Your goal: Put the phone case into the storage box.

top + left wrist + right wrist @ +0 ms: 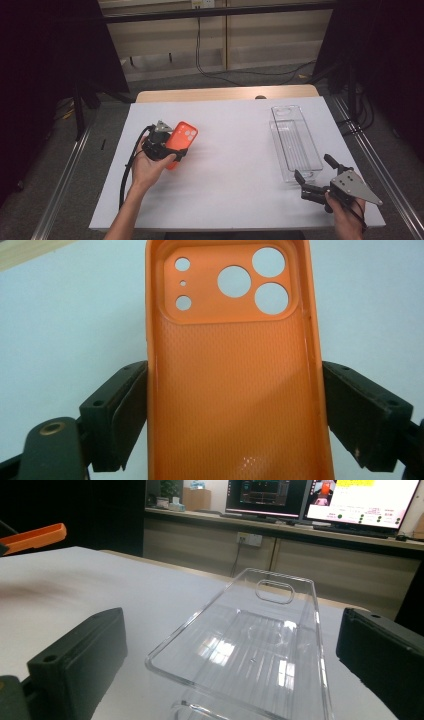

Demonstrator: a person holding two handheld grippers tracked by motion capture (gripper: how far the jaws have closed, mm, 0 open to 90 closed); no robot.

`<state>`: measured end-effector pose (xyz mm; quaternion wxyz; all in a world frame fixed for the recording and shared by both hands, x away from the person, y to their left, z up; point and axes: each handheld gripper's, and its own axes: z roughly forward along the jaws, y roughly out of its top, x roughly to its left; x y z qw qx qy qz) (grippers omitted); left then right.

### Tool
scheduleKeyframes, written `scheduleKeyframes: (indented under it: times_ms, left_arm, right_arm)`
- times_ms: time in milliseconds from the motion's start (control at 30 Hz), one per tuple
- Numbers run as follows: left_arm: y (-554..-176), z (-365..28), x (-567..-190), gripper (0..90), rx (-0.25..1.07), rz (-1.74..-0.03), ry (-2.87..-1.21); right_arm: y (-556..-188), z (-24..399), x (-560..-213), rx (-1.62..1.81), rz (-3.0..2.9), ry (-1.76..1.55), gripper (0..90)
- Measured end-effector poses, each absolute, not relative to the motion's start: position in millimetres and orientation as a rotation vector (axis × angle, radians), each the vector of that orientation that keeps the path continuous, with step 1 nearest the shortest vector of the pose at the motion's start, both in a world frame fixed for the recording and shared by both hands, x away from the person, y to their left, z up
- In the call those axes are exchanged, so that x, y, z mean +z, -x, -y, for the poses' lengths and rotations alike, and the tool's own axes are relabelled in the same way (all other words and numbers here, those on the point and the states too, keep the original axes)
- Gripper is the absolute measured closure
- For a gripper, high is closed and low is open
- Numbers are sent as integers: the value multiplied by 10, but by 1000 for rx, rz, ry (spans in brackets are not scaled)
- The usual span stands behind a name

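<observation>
An orange phone case (182, 136) is held above the left part of the white table (235, 170) by my left gripper (176, 151). In the left gripper view the case (235, 365) shows its hollow inside and camera cut-outs, and both black pads press on its long sides, so the left gripper (235, 415) is shut on it. My right gripper (313, 168) stands open at the near end of a clear plastic tray (292, 140). In the right gripper view the empty tray (260, 640) lies between and beyond the spread jaws of that gripper (230, 655), with the orange case (35, 537) far left.
The tray lies lengthwise at the table's right side. A wooden strip (225, 94) edges the far side of the table. Cables (235, 75) run across the floor behind it. Metal rails (65, 175) flank the table. Monitors (320, 497) stand on a far bench.
</observation>
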<state>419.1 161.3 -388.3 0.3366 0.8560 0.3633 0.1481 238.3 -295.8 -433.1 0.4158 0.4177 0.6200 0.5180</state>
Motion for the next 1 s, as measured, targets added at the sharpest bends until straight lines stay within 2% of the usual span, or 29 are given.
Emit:
scheduleKeyframes:
  times_ms: [467, 1000]
  left_arm:
    - [-4112, -1548, -3832, 161, 412, -946, -2176]
    - [-3950, -1351, -3670, 161, 448, -862, -2187]
  right_arm:
    - [-2365, 2844, -4289, 1325, -1595, -1013, 0]
    - [-2396, 2723, -4226, 1345, -1627, -996, 0]
